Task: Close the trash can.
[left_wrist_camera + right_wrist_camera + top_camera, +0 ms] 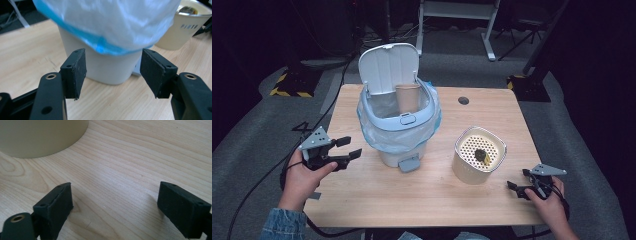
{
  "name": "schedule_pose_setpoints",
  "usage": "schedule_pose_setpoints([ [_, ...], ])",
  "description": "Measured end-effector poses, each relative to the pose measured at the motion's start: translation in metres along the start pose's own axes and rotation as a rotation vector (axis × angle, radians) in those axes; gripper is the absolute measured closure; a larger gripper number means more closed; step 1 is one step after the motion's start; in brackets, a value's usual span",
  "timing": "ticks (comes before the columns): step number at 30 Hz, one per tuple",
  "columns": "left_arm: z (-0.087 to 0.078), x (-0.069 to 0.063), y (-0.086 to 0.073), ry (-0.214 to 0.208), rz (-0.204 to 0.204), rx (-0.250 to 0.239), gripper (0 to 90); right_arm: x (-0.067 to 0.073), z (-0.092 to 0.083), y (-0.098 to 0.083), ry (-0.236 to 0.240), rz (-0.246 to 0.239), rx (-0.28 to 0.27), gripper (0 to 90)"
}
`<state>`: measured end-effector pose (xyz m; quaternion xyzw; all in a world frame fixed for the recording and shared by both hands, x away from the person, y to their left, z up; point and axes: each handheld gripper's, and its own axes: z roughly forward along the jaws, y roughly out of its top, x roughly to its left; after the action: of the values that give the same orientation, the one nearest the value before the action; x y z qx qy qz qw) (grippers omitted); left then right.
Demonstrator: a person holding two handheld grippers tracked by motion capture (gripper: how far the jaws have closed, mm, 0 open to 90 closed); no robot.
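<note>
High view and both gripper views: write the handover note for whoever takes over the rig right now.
Left gripper: open, empty, beside the white pedal bin with blue liner.
Right gripper: open, empty, low over the wooden table, near the cream strainer basket.
Bin lid is up; a brown paper cup stands inside. A dark scrap lies in the basket.
Done: cup binned. Left, probably: empty the scrap, shut the lid.

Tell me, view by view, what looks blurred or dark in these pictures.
High view: the wooden table is lit, the surroundings nearly black. Left gripper view: the bin's liner bag is blurred, the jaws sharp. Right gripper view: the beige container is soft, the wood grain crisp.
</note>
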<state>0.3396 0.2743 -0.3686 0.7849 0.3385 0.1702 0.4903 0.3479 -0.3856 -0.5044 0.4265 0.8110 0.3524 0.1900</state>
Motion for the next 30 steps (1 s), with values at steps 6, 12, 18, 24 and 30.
schedule_pose_setpoints([
  [6,-0.009,0.003,0.024,-0.005,0.014,-0.047,38.3,0.000,0.000,0.000,-0.001,-0.001,-0.001,13.0],
  [12,-0.016,0.013,0.047,-0.003,-0.019,-0.098,39.9,0.000,0.000,0.000,-0.001,-0.001,-0.001,13.0],
  [18,-0.019,0.026,0.071,0.003,-0.032,-0.137,41.0,0.000,0.000,0.000,-0.001,-0.001,-0.001,13.0],
  [24,-0.019,0.036,0.094,0.025,-0.046,-0.192,41.9,0.000,0.000,0.000,-0.001,-0.001,-0.001,13.0],
  [30,-0.014,0.046,0.117,0.025,-0.046,-0.229,42.6,0.000,0.000,0.000,-0.001,-0.001,-0.001,13.0],
])
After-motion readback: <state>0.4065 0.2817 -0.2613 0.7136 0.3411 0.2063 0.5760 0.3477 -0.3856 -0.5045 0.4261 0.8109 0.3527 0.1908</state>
